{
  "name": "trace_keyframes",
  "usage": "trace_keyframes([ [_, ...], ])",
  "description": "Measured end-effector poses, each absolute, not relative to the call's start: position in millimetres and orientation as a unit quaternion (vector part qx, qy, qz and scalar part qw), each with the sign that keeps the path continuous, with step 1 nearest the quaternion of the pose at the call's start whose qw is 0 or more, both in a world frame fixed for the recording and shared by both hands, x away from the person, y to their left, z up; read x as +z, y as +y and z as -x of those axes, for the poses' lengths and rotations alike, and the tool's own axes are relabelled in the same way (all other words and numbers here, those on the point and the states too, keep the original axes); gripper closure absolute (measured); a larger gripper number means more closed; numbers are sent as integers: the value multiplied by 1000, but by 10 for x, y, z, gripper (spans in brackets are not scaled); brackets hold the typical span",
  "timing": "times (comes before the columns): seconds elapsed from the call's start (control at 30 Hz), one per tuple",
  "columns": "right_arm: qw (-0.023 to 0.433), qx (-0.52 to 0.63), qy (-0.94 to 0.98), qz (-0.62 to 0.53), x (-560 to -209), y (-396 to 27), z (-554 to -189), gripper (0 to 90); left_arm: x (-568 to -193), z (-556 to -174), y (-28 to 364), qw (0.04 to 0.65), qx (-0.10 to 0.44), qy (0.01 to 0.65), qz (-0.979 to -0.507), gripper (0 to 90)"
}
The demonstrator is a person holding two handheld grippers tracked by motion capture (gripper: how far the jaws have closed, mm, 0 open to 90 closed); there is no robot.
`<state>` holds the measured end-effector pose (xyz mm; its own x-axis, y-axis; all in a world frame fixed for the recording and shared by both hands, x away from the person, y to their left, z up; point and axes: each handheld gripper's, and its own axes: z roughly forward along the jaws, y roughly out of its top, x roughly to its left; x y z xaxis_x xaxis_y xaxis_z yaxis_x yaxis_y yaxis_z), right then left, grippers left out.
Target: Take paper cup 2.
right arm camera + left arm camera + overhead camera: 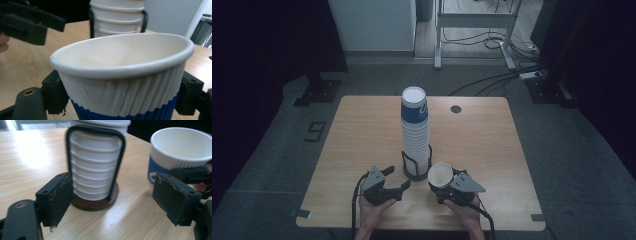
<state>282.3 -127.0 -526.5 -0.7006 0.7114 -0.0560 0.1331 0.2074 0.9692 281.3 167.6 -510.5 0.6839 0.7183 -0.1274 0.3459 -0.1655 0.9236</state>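
Observation:
A tall stack of ribbed white paper cups (415, 135) with a blue-banded cup on top stands in a black wire holder (416, 170) at the table's middle. My left gripper (398, 177) rests just left of the holder's base, open and empty; the left gripper view has its pads (60, 195) spread in front of the stack (95, 170). My right gripper (441, 184) is shut on a single white and blue cup (440, 175), held upright just right of the holder. That cup (125, 75) sits between the right gripper's black jaws (122, 100), and the left gripper view catches it (180, 152) too.
The wooden table (362, 140) has a small round cable hole (455, 109) at its back right. Grey tape marks its front corners. Dark floor, cables and a metal frame (472, 30) lie beyond the far edge.

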Motion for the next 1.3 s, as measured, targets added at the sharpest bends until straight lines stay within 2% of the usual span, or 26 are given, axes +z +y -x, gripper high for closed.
trace_keyframes([
  [0.4, 264, 559, 714, -328, -5199, -1420, -3019, 171, -5192, -2771, 1715, 528, 198, 335, -755, 143],
  [0.67, 273, 558, 706, -341, -5158, -1462, -3168, 171, -5304, -2782, 1744, 525, 206, 348, -749, 144],
  [0.83, 266, 561, 700, -353, -5125, -1461, -3366, 172, -5330, -2785, 1744, 513, 226, 348, -752, 144],
  [1.13, 260, 553, 698, -373, -5160, -1419, -3672, 172, -5353, -2760, 1702, 523, 225, 336, -750, 144],
  [1.3, 265, 544, 693, -392, -5268, -1439, -3824, 171, -5422, -2759, 1741, 527, 225, 351, -740, 144],
])
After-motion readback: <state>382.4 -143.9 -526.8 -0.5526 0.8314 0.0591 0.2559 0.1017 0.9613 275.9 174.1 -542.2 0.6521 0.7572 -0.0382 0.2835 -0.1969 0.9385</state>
